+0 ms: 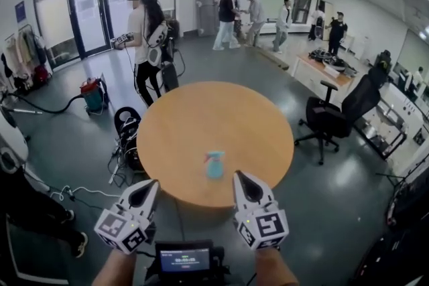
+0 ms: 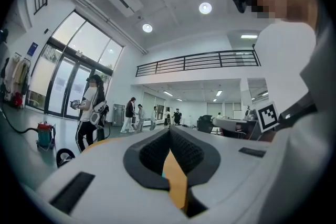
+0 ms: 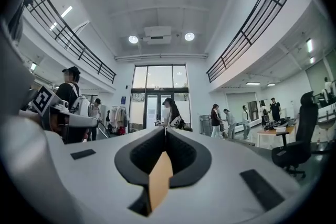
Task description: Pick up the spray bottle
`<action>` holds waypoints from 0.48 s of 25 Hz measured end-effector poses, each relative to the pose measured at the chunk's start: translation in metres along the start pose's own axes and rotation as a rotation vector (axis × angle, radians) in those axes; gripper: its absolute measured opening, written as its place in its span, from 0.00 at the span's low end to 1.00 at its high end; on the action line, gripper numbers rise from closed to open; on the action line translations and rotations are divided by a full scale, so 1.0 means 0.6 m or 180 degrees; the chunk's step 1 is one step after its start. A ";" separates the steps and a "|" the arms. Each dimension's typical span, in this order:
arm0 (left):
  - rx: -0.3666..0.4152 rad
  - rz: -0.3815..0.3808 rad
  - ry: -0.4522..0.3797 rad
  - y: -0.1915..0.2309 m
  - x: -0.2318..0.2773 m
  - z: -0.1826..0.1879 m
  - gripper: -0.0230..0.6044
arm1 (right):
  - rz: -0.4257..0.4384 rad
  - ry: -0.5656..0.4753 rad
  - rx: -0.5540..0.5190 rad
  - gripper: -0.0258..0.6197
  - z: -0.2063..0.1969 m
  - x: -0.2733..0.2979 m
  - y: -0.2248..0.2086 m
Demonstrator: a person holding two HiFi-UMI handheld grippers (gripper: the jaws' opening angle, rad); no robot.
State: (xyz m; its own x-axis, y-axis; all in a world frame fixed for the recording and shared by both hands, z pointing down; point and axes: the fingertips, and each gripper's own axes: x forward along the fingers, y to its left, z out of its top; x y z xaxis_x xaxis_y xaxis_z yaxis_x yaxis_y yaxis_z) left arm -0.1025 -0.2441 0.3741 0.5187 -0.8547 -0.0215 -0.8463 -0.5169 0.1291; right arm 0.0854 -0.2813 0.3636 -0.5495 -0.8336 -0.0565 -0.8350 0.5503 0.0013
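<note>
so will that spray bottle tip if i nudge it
Probably: the spray bottle stands upright and narrow, so a high push may topple it. It looks small and plastic, likely light. On the smooth table it might slide instead.

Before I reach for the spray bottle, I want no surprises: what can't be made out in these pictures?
Spray bottle, head view: too small to tell its label or nozzle direction.
Spray bottle, right gripper view: hidden by the right gripper's own body.
Table, near edge, head view: partly covered by the left gripper and right gripper.
</note>
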 end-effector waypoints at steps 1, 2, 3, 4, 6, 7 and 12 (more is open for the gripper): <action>0.0004 0.0017 0.0017 0.007 0.011 0.001 0.03 | 0.0001 0.0000 0.0026 0.07 -0.001 0.010 -0.008; 0.0009 0.0033 0.0032 0.014 0.021 0.001 0.03 | -0.0002 0.0008 0.0048 0.08 -0.003 0.019 -0.015; 0.0014 0.0049 0.0042 0.021 0.029 0.001 0.03 | -0.0007 0.0025 0.0062 0.08 -0.007 0.027 -0.021; 0.0019 0.0062 0.0047 0.028 0.036 0.000 0.03 | -0.0012 0.0043 0.0071 0.08 -0.012 0.034 -0.027; 0.0023 0.0067 0.0051 0.044 0.052 -0.002 0.03 | -0.0028 0.0072 0.0092 0.08 -0.020 0.049 -0.037; 0.0028 0.0061 0.0056 0.052 0.060 -0.003 0.03 | -0.0041 0.0084 0.0101 0.08 -0.023 0.057 -0.041; 0.0068 -0.0048 0.0061 0.112 0.103 0.001 0.03 | -0.0182 0.0142 0.0030 0.10 -0.019 0.115 -0.046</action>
State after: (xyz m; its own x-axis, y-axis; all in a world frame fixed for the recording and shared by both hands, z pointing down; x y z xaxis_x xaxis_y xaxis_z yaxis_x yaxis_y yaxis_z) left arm -0.1275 -0.3319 0.3811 0.5336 -0.8457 -0.0043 -0.8406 -0.5309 0.1078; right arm 0.0700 -0.3545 0.3713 -0.5018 -0.8649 -0.0116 -0.8649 0.5019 -0.0101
